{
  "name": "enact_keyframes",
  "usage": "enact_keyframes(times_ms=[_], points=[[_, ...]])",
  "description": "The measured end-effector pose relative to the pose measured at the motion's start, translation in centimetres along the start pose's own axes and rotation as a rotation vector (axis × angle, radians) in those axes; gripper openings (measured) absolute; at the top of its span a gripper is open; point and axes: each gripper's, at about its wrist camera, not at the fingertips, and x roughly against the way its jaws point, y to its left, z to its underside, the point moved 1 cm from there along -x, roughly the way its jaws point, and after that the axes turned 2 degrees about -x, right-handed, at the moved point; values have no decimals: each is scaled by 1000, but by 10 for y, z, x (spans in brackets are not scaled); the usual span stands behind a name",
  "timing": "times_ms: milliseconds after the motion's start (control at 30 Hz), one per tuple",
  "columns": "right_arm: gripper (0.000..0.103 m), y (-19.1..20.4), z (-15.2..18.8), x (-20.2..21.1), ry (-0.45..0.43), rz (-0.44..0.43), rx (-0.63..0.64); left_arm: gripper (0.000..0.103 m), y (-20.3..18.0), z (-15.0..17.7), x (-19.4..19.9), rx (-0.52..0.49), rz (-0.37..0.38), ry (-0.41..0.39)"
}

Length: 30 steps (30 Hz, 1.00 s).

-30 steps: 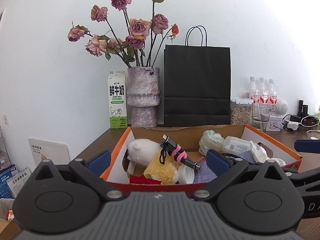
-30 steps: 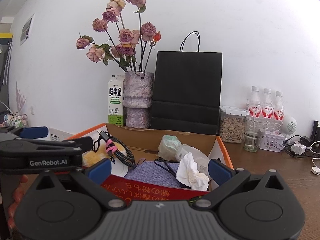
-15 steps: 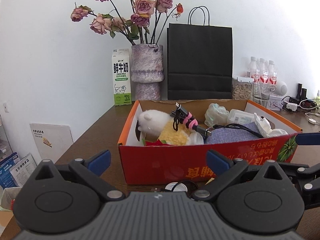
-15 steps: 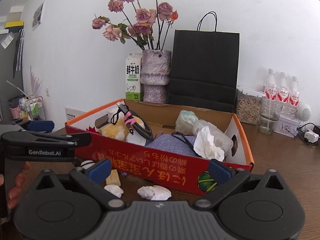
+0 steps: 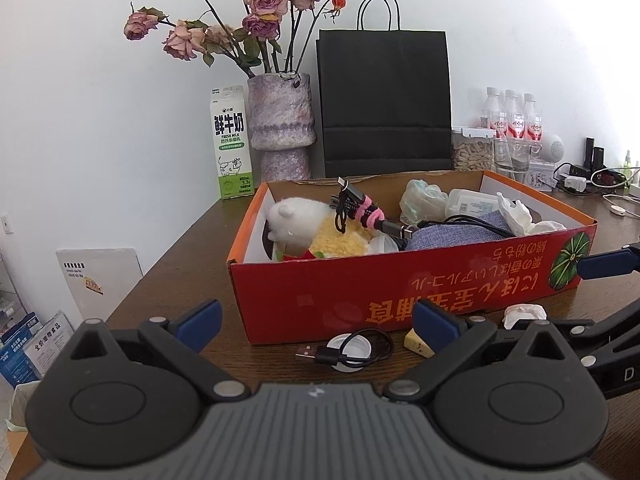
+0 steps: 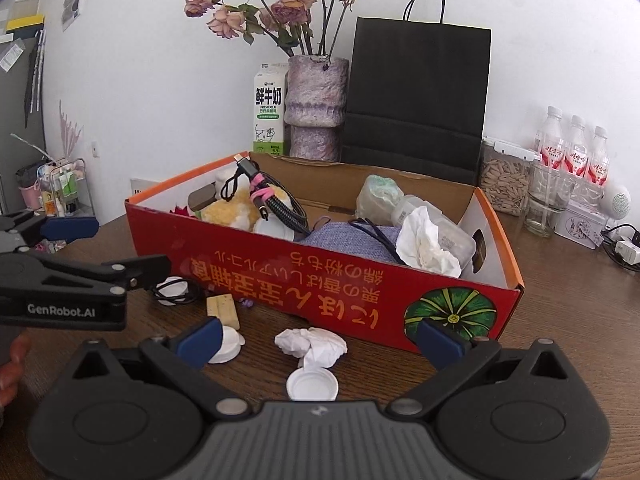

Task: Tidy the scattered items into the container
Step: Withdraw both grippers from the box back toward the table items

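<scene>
While both tools sit spread and empty | left tool | right tool | crumpled white tissue, round white cap: on brown wooden desk, near side of red cardboard box

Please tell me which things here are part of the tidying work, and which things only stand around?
For the job: red box; crumpled tissue; white lid; second white lid; yellow block; coiled black cable.

Only standing around: milk carton; vase of roses; black paper bag; water bottles; seed jar.
</scene>
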Motion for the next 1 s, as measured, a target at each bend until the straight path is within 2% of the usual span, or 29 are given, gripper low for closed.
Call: enact_keyframes(times_ms=[767, 1000], points=[[103, 3, 5, -14, 73, 5, 20, 103, -1, 3, -8, -10, 7, 70], [81, 0, 6, -17, 94, 2, 2, 103, -1, 5, -11, -5, 9, 96]])
